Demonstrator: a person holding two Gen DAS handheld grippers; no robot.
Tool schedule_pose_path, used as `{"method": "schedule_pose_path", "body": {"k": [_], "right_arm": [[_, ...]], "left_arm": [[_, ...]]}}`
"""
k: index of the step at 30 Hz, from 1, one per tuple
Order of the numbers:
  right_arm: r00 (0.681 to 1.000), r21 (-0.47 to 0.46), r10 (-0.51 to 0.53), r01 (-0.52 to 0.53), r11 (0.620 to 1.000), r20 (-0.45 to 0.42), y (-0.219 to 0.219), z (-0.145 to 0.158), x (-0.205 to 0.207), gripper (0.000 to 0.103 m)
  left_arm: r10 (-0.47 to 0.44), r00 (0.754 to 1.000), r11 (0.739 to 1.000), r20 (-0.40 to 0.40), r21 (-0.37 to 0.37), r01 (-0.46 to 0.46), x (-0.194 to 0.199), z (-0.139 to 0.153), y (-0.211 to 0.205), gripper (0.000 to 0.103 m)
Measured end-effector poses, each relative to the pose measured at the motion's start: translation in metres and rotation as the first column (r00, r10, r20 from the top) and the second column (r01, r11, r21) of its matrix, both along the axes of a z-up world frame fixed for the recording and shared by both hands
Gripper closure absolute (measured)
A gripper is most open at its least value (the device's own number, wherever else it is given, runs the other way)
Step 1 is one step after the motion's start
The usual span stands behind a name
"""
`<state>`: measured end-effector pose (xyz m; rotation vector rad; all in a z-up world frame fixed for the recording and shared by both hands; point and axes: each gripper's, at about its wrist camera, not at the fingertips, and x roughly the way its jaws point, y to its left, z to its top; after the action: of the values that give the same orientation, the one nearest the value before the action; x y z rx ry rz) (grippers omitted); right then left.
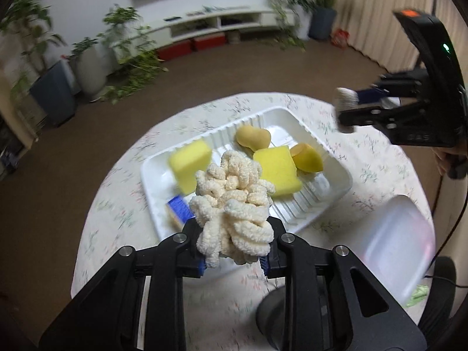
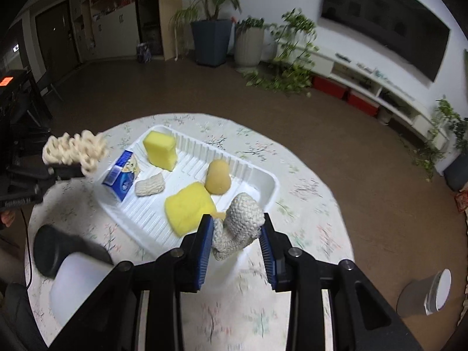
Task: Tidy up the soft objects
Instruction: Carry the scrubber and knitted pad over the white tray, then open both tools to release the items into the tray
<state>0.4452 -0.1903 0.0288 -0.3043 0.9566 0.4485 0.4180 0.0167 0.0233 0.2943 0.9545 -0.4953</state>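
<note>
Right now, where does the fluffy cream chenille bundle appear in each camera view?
Left wrist view: cream chenille bundle sits low at centre, clamped in the left tool.
Right wrist view: it shows at the far left edge.
Shared landmark: white ribbed tray.

We see a round table under a floral tablecloth (image 2: 307,187); beyond it a brown floor (image 1: 181,87), potted plants (image 2: 215,17) along the white wall, a low white shelf unit (image 1: 210,23) with red boxes (image 1: 193,45) beneath, and a pale curtain (image 1: 377,14).
</note>
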Motion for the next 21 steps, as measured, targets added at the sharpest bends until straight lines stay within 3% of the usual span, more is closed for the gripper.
{"method": "schedule_pose_path", "body": {"k": [10, 16, 18, 21], "right_arm": [[0.993, -0.063, 0.036, -0.044, 0.997, -0.115, 0.028, -0.066, 0.060, 0.067], [0.993, -0.079, 0.010, -0.019, 0.997, -0.115, 0.022, -0.083, 0.072, 0.063], [0.993, -0.078, 0.005, -0.014, 0.997, -0.115, 0.019, -0.085, 0.073, 0.060], [0.994, -0.071, 0.004, -0.012, 0.997, -0.114, 0.015, -0.085, 0.073, 0.057]], "left_arm": [[-0.095, 0.986, 0.986, -0.134, 0.120, 0.111, 0.036, -0.056, -0.033, 0.076], [-0.106, 0.979, 0.982, -0.171, 0.136, 0.130, 0.033, -0.079, -0.041, 0.070], [-0.091, 0.982, 0.984, -0.164, 0.135, 0.114, 0.033, -0.079, -0.040, 0.051], [-0.070, 0.986, 0.988, -0.149, 0.124, 0.089, 0.033, -0.075, -0.038, 0.039]]}}
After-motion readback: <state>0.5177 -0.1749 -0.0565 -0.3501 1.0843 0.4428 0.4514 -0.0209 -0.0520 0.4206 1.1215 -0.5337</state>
